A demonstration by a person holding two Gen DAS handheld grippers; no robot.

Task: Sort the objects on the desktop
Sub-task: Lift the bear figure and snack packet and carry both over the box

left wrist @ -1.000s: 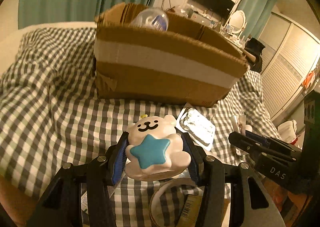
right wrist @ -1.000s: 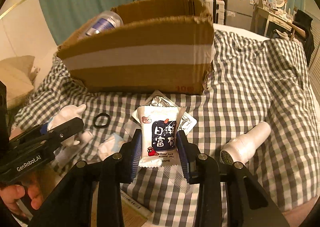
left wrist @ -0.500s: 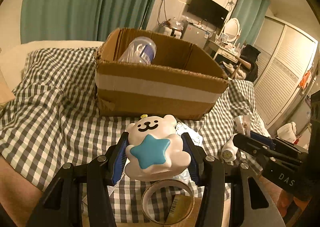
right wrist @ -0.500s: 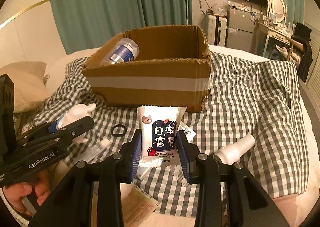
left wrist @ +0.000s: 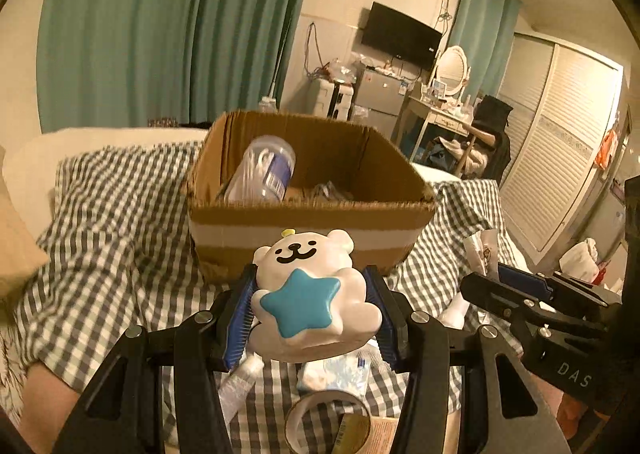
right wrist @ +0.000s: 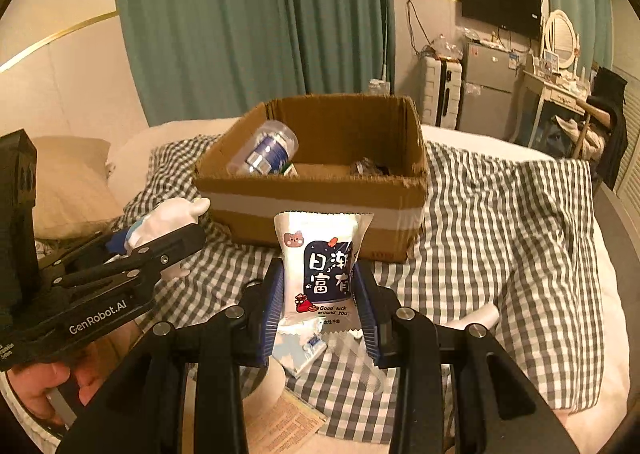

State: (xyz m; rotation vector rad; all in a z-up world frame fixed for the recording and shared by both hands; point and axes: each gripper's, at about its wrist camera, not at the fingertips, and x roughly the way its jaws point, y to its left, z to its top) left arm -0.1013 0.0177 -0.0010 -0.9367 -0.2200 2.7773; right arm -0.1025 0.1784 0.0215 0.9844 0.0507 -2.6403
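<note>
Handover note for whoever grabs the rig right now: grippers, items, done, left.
Left gripper: jaws shut on the white bear toy with the blue star, held above the checked cloth.
Right gripper: jaws shut on the snack packet, also held in the air.
Cardboard box: open, just ahead of both grippers; a clear bottle and a crumpled wrapper already lie inside.
Done: those two in the box; toy and packet picked up.
Left: drop both into the box, then probably the tape roll, white bottle and small packets still on the cloth.
</note>
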